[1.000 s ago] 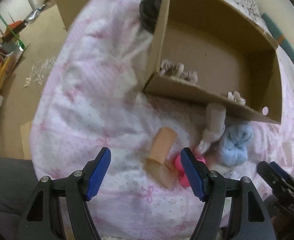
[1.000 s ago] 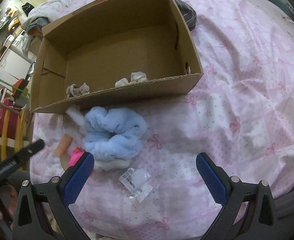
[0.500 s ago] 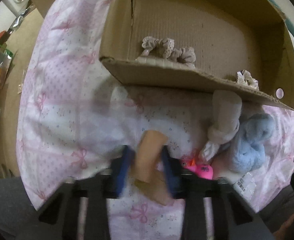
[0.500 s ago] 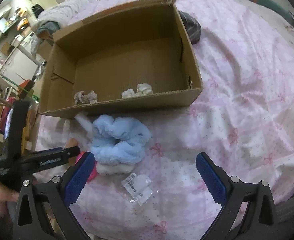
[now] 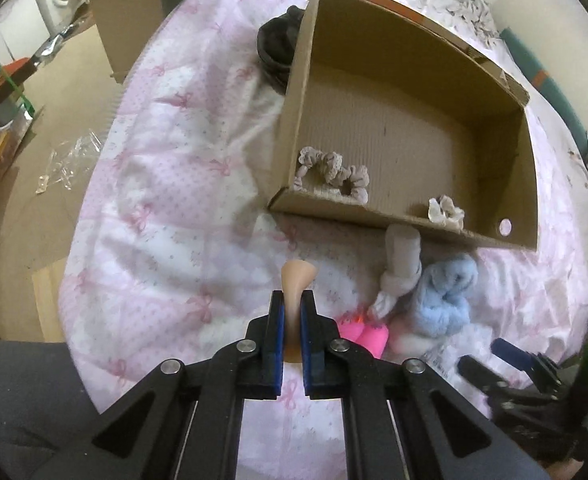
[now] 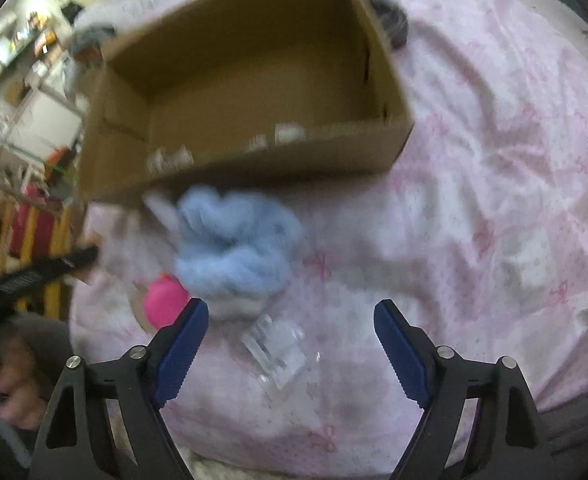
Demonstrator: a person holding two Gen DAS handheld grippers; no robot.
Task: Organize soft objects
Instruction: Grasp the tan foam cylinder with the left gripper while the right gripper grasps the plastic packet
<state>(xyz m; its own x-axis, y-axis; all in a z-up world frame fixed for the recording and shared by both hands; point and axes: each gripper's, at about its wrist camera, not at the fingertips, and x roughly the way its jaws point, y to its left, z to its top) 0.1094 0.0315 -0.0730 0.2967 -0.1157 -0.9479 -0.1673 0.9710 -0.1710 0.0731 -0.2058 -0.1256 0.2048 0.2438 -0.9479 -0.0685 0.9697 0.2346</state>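
My left gripper point(image 5: 293, 312) is shut on a peach sock point(image 5: 296, 280) and holds it above the pink bedspread. To its right lie a pink soft item point(image 5: 364, 334), a beige rolled sock point(image 5: 400, 264) and a fluffy blue piece point(image 5: 444, 300). The open cardboard box point(image 5: 414, 224) holds two scrunchies point(image 5: 334, 174) and a small white one point(image 5: 446, 210). My right gripper point(image 6: 292, 346) is open and empty above a clear plastic packet point(image 6: 276, 348), near the blue piece point(image 6: 234, 252) and pink item point(image 6: 164, 300). The right wrist view is blurred.
A dark garment point(image 5: 278, 50) lies behind the box's left wall. The bed edge drops to the floor at left, where clear plastic point(image 5: 70, 162) lies. The box point(image 6: 246, 80) fills the far middle of the right wrist view. The right gripper shows at the lower right of the left wrist view point(image 5: 506, 364).
My left gripper closed on the peach sock and lifted it off the bedspread. The right gripper shifted forward a little and stays open.
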